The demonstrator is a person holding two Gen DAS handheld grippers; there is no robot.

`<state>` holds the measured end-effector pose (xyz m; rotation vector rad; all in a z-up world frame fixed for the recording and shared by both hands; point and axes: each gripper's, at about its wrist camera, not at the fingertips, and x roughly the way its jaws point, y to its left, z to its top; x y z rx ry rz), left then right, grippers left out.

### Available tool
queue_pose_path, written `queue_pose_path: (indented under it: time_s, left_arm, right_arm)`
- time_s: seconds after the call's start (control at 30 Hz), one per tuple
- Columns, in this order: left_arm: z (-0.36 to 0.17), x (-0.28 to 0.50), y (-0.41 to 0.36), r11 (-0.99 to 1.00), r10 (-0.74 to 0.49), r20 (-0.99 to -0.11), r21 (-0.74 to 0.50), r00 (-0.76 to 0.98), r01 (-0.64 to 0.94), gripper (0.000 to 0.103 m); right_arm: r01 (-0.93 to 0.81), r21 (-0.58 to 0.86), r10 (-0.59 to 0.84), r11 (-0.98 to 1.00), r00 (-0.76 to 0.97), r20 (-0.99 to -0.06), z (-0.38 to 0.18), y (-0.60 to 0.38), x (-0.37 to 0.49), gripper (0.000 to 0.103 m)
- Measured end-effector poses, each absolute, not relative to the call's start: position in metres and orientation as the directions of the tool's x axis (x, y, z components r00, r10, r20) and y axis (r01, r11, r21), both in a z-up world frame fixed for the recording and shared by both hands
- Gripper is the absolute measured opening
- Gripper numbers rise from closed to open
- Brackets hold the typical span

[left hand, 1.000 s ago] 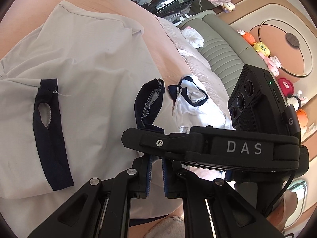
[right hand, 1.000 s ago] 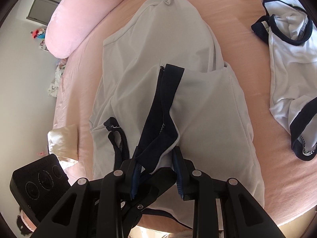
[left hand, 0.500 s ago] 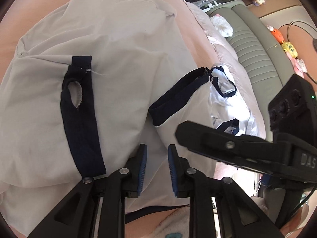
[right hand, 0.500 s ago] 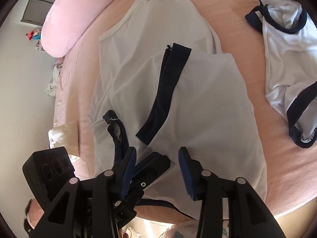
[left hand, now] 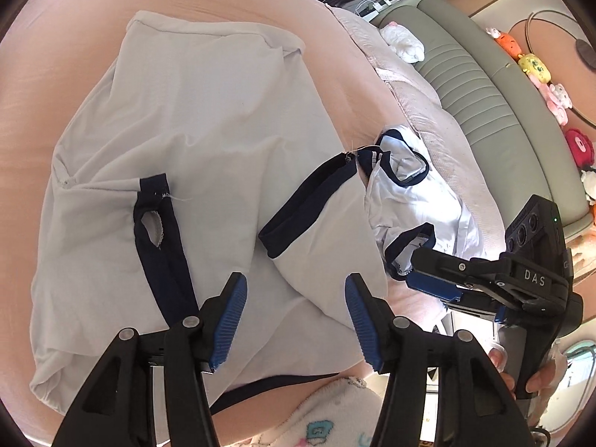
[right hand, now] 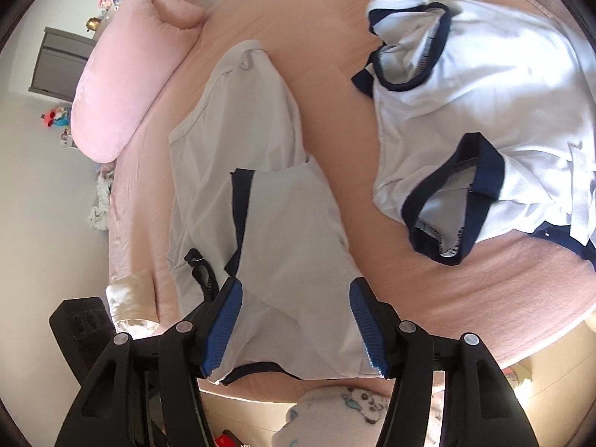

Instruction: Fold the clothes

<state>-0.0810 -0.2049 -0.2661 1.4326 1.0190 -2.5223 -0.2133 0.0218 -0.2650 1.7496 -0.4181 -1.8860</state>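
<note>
A pale grey T-shirt lies flat on the pink bed sheet, both sleeves folded inward. Its navy cuffs rest on the body, one at the left and one at the right. My left gripper hovers over the shirt's near part; its jaws are opening and nothing is between them. My right gripper stands open above the shirt's near right corner, holding nothing. A crumpled white shirt with navy trim lies to the right.
A pink pillow lies at the bed's far left. A grey-green padded bench with plush toys runs along the right. The bed's near edge is just below the grippers, by the person's fleece clothing.
Both grippers let go of the navy cuffs they were pinching and opened. The sleeves now lie folded on the shirt. The right gripper has shifted toward the shirt's right side; the left drew back and up.
</note>
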Motion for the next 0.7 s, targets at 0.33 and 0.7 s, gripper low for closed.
queue_pose_path:
  time_s: [0.33,0.7]
  left_arm:
    - [-0.262,-0.122,-0.190,-0.857,0.194,-0.841,-0.396,-0.505,0.330,0.052]
    - [-0.254,-0.173,-0.154,-0.960,0.045,-0.877,-0.170,-0.479,0.221,0.052]
  right_arm:
    - [0.166,0.504,-0.510,-0.848,0.005,-0.860,-0.300,0.042,-0.215,0.060]
    - [0.335,0.433,-0.483,-0.837,-0.078,-0.872,-0.304,0.032,-0.200,0.060]
